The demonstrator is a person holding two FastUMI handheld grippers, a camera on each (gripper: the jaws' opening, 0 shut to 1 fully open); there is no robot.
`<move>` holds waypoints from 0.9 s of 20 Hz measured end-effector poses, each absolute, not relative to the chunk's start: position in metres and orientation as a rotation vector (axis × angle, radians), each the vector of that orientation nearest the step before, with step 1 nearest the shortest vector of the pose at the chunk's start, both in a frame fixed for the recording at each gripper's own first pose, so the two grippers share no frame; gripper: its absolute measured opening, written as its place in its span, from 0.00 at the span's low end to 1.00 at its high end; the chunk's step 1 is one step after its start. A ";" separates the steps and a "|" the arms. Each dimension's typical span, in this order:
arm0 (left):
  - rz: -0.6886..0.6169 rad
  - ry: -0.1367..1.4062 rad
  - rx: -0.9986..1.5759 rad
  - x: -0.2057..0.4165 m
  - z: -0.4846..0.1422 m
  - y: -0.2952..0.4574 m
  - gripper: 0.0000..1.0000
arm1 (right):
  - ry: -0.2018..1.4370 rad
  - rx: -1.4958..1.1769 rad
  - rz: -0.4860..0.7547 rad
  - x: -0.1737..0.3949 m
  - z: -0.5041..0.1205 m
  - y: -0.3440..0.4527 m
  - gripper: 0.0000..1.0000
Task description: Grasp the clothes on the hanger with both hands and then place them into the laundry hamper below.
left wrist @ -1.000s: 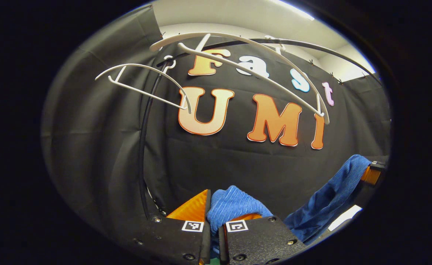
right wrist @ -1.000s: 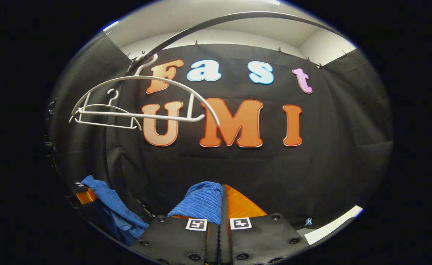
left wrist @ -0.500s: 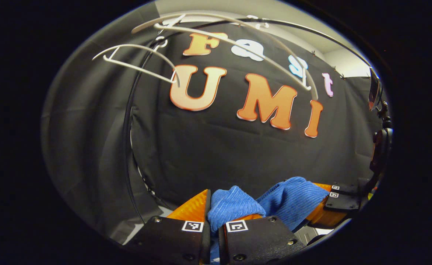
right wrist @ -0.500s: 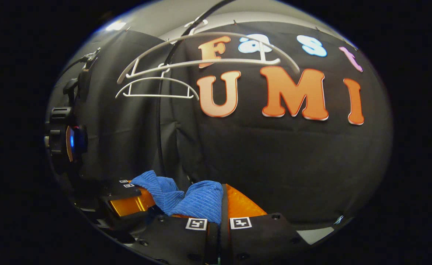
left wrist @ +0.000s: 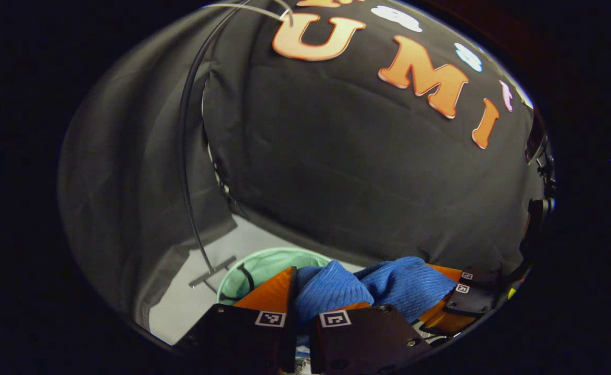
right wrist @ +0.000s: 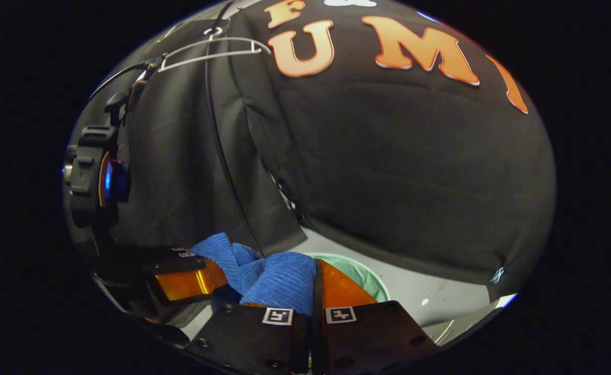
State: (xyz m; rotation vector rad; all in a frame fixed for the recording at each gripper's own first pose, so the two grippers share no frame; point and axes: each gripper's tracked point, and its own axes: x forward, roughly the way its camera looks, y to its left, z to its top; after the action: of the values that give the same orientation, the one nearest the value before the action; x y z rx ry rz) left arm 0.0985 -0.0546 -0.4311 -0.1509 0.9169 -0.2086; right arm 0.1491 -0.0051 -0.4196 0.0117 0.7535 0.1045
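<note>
A blue ribbed garment hangs bunched between both grippers. My left gripper is shut on one fold of it. My right gripper is shut on another fold of the blue garment. In the left gripper view the right gripper sits close at the lower right. In the right gripper view the left gripper sits close at the lower left. A pale green laundry hamper stands on the floor below and ahead, its rim partly hidden by the fingers and cloth.
A white hanger hangs bare on the black rack pole high up. The rack's metal foot rests on the light floor beside the hamper. Black cloth walls close in behind and at the left.
Both grippers have dropped and tilted downward with the blue garment. The hangers have slid toward the top of the views, and the green hamper and floor have come into sight.
</note>
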 end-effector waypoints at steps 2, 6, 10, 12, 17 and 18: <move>-0.181 1.005 -0.176 0.087 -0.460 -0.047 0.22 | 0.852 0.019 0.068 0.143 -0.467 -0.010 0.10; -0.155 1.100 -0.206 0.078 -0.490 -0.049 0.42 | 1.001 0.032 0.027 0.120 -0.516 -0.018 0.08; -0.085 1.202 -0.105 0.064 -0.515 -0.024 0.88 | 1.058 0.052 0.003 0.101 -0.540 -0.025 0.70; -0.078 1.212 -0.121 0.055 -0.518 -0.024 0.96 | 1.056 0.070 -0.015 0.097 -0.538 -0.028 0.98; -0.109 1.136 -0.123 0.061 -0.500 -0.020 0.96 | 1.023 0.087 -0.066 0.091 -0.530 -0.037 0.99; -0.115 1.105 -0.111 0.063 -0.487 -0.017 0.96 | 0.994 0.100 -0.068 0.093 -0.518 -0.035 0.99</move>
State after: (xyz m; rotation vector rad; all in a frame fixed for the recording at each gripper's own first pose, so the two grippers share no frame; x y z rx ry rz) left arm 0.0633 -0.0168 -0.4873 -0.1105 1.1052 -0.1149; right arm 0.0925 -0.0346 -0.5182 0.0995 0.9939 -0.0676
